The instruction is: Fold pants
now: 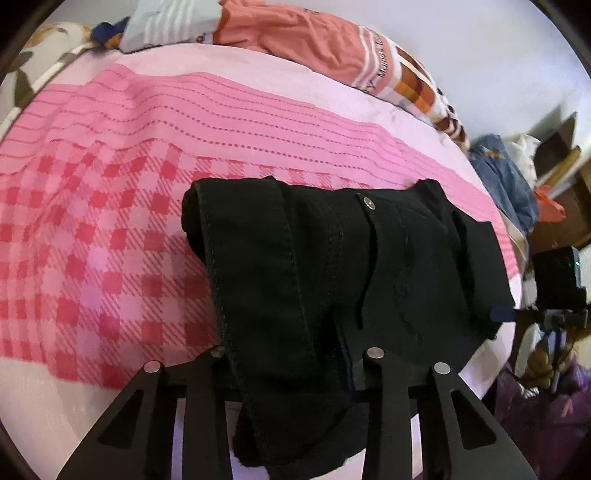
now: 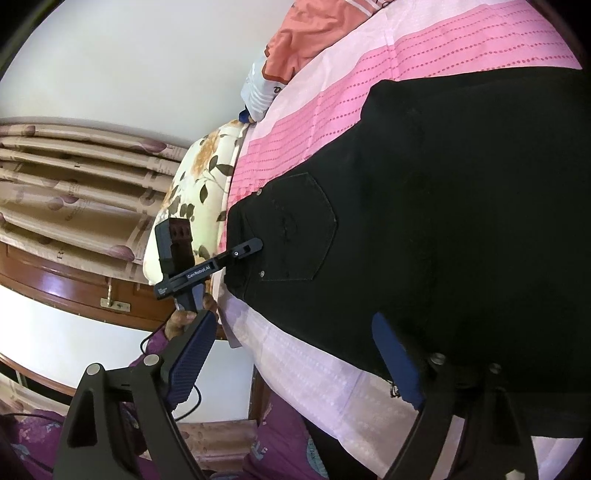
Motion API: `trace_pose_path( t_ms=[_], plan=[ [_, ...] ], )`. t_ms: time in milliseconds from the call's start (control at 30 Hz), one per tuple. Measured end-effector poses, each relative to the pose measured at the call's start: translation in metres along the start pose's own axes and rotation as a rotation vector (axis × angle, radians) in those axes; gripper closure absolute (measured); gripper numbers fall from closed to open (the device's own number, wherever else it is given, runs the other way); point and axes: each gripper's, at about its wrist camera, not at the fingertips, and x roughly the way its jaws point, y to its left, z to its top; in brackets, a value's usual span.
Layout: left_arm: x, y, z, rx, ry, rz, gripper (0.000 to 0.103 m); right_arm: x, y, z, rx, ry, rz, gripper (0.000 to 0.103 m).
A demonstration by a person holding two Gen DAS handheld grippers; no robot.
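Black pants (image 1: pixel 332 258) lie folded on the pink bed sheet (image 1: pixel 110 221), waistband and metal button toward the far side. In the left wrist view the fabric drapes over my left gripper (image 1: pixel 295 369) and hides the space between its fingers. In the right wrist view the left gripper (image 2: pixel 255 243) rests at the waistband by the back pocket (image 2: pixel 299 229). My right gripper (image 2: pixel 291 365) is open with blue pads wide apart; the right pad (image 2: pixel 395 358) touches the near edge of the pants (image 2: pixel 461 221), the left pad (image 2: pixel 188 365) hangs off the bed.
Orange and striped clothes (image 1: pixel 303 33) and a checked cloth (image 1: pixel 417 85) lie along the bed's far edge. A floral pillow (image 2: pixel 199 192) sits at the bed end. Denim and clutter (image 1: pixel 509 184) are piled beyond the right edge. Curtains (image 2: pixel 74 177) hang behind.
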Motion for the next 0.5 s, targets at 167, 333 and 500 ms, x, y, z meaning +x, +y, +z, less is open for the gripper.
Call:
trace_pose_path(
  t_ms=[167,333,500],
  plan=[
    [-0.012,-0.017,0.0,-0.038,-0.021,0.049,0.077,-0.008,-0.003,0.002,0.012,-0.031,0.026,0.018],
    [-0.037,-0.047,0.004,-0.067,-0.045,-0.004,0.082,-0.012,-0.005,0.004,0.017,-0.043,0.078,0.018],
    [-0.051,-0.106,0.014,-0.04,-0.037,-0.091,0.084,-0.009,0.008,0.006,-0.033,-0.031,0.168,0.018]
  ],
)
